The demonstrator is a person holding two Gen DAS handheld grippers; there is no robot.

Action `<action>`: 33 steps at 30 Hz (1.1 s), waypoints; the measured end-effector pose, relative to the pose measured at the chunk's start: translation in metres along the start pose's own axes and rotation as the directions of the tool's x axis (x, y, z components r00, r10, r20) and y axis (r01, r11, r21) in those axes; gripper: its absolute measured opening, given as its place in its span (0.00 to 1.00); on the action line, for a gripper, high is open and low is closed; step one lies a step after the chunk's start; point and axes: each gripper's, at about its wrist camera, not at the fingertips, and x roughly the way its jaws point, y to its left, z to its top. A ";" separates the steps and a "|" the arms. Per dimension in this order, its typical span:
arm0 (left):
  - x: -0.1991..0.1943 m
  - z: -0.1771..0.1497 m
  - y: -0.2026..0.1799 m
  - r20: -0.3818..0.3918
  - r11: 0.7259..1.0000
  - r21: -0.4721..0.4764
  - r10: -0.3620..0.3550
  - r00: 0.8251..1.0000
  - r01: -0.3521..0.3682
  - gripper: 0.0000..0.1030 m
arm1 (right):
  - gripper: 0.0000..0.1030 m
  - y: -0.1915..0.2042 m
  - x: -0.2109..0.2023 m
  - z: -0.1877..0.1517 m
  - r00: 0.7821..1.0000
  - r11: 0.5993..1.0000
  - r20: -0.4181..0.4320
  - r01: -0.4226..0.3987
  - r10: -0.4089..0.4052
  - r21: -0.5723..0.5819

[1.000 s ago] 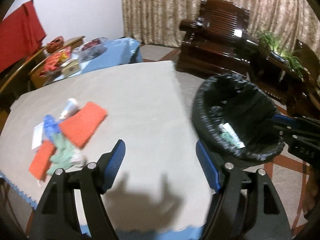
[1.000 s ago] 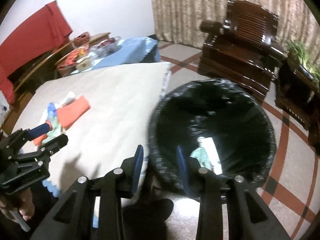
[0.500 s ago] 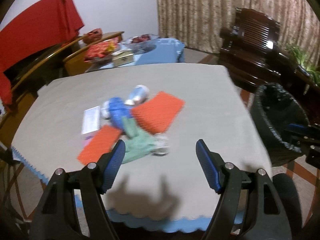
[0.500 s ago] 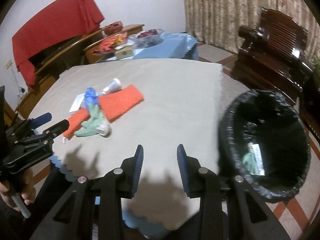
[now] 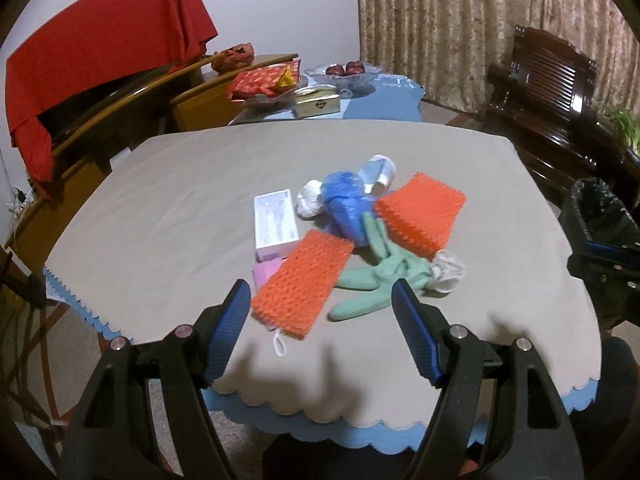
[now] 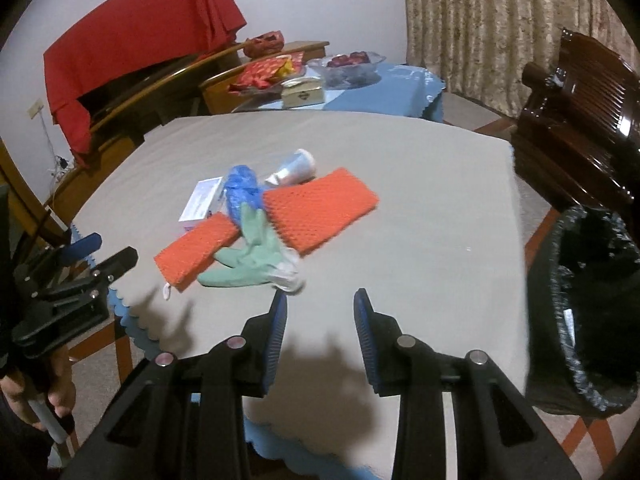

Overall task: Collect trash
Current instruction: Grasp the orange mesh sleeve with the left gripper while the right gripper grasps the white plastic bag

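A trash pile lies mid-table on the grey cloth [image 5: 180, 200]: two orange scrub pads [image 5: 304, 280] [image 5: 420, 212], a green glove [image 5: 380, 276], a blue crumpled bag [image 5: 348, 204], a white box [image 5: 274, 224], a cup [image 5: 378, 172] and white wads [image 5: 310, 200]. My left gripper [image 5: 320, 296] hovers open over the table's near edge, just short of the nearer pad, holding nothing. My right gripper [image 6: 320, 300] stands narrowly open and empty, to the right of the glove [image 6: 248, 260]. The black-lined bin [image 6: 580, 320] stands on the floor off the table's right side.
A dark wooden armchair [image 6: 580, 120] stands behind the bin. A blue-clothed table [image 5: 384, 100] with a fruit bowl, a box and snack packs is beyond. Wooden furniture draped in red cloth [image 5: 100, 52] lines the left. A hand [image 6: 40, 400] grips the left tool's handle.
Both grippers have swung left, away from the bin and towards the trash pile, which now sits centred in view. The jaws kept the same widths.
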 end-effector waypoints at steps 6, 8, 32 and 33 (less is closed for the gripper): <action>0.015 -0.006 0.019 -0.009 1.000 -0.010 -0.003 1.000 0.003 0.69 | 0.33 0.027 0.028 0.002 1.000 1.000 -0.016 -0.013 0.013 -0.019; 0.022 -0.007 0.024 -0.012 1.000 -0.011 -0.009 1.000 0.009 0.69 | 0.33 0.033 0.039 0.001 0.999 1.000 -0.029 -0.018 0.017 -0.025; 0.127 -0.022 0.031 -0.135 0.998 -0.002 -0.063 0.989 0.063 0.69 | 0.42 0.036 0.140 0.011 0.993 0.999 -0.111 0.025 -0.028 -0.024; 0.130 -0.022 0.032 -0.142 0.998 -0.006 -0.067 0.988 0.067 0.69 | 0.43 0.036 0.143 0.011 0.993 0.999 -0.113 0.027 -0.029 -0.023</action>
